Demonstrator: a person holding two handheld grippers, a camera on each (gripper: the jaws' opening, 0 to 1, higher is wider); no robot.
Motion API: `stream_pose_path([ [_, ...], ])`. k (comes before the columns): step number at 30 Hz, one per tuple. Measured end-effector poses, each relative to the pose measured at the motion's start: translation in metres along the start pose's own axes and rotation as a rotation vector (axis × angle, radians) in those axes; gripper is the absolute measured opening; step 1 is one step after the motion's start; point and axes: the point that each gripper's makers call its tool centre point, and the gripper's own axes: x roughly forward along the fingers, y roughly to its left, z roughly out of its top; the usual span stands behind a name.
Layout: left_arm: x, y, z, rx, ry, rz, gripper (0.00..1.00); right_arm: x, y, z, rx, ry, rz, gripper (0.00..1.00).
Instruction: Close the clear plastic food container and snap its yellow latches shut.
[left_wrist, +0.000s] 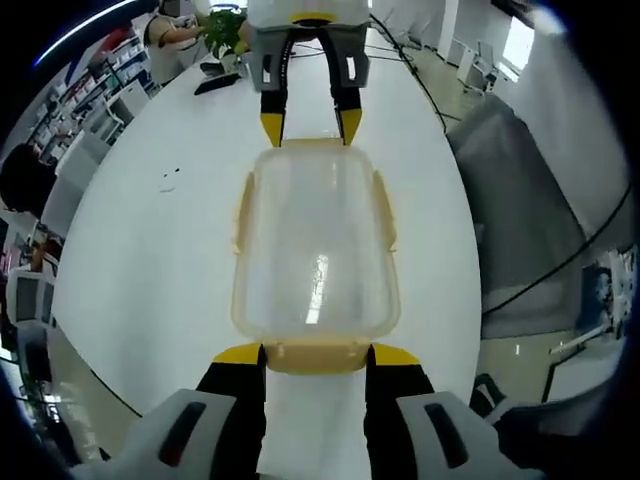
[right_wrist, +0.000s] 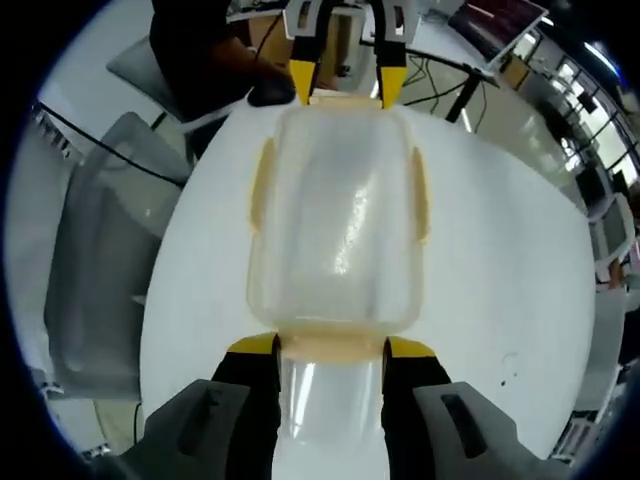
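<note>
Clear container (left_wrist: 316, 245) lying lidded on the white surface (left_wrist: 150, 250), between both tools. Left hand-held gripper (left_wrist: 315, 353) spread, jaws flanking the near yellow end latch (left_wrist: 316, 355). Right hand-held gripper (right_wrist: 331, 347) likewise spread around the opposite end latch (right_wrist: 331, 346). Side latches (left_wrist: 243, 212) flared outward.

Office: white table (left_wrist: 150, 250), chairs (right_wrist: 95, 290), monitors (right_wrist: 500, 20).

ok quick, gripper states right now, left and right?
Left gripper: open, fingers straddling the near end latch of the container, not clamped.
Right gripper: open, fingers either side of the opposite end latch.
</note>
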Motion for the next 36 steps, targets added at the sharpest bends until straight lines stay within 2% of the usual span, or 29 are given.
stream_pose_path([
  [17, 0.02, 0.003, 0.043, -0.019, -0.03, 0.028, 0.32, -0.016, 0.004, -0.049, -0.002, 0.02, 0.017, 0.36],
  [36, 0.059, 0.008, 0.085, -0.008, -0.06, 0.027, 0.32, -0.018, 0.007, -0.104, 0.019, 0.038, 0.026, 0.36],
])
